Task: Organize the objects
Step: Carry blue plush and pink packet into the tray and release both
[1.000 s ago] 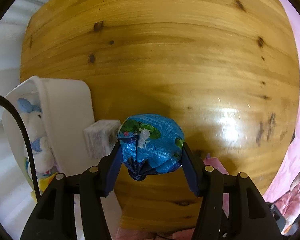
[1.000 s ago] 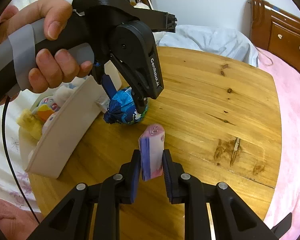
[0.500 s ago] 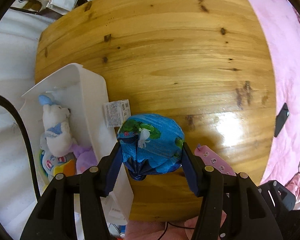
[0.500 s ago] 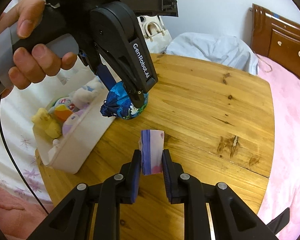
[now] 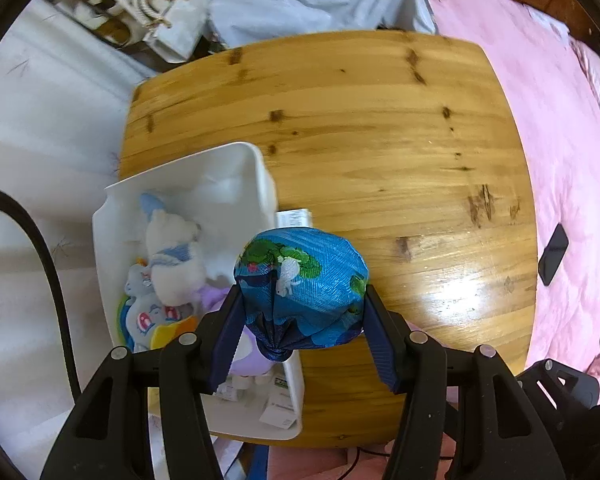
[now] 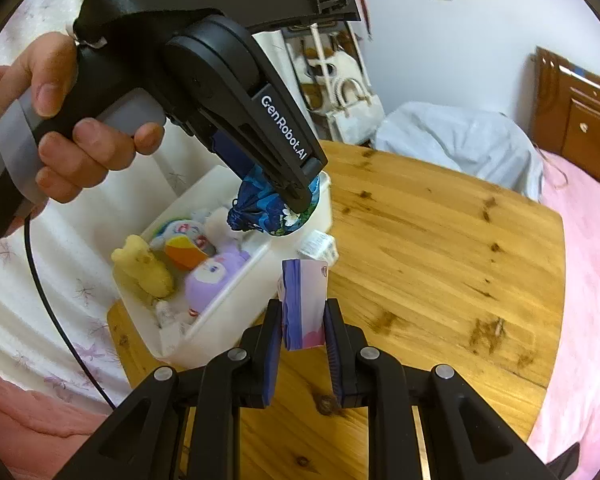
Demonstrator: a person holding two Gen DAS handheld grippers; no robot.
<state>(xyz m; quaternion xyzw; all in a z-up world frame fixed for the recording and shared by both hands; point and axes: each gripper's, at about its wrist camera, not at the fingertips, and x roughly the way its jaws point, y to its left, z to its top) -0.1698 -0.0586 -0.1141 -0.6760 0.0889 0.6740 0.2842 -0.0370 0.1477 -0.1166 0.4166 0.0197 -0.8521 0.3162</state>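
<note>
My left gripper (image 5: 300,312) is shut on a blue fabric ball with green patches (image 5: 302,294) and holds it high above the right rim of the white bin (image 5: 260,172). The ball also shows in the right wrist view (image 6: 272,210) under the left gripper (image 6: 300,196). My right gripper (image 6: 303,320) is shut on a purple and pink packet (image 6: 304,304) and holds it above the wooden table (image 6: 440,248) beside the bin (image 6: 220,308). The bin holds several plush toys, among them a white one (image 5: 172,256) and a purple one (image 6: 210,280).
A small white box (image 6: 318,244) lies on the table against the bin's right side. A black phone (image 5: 554,254) lies on the pink bed right of the table. A grey bundle (image 6: 460,140) and white bags (image 6: 340,92) stand behind the table.
My left gripper has lifted the ball well up from the table and moved it left over the bin's edge. My right gripper has raised the packet and moved toward the bin.
</note>
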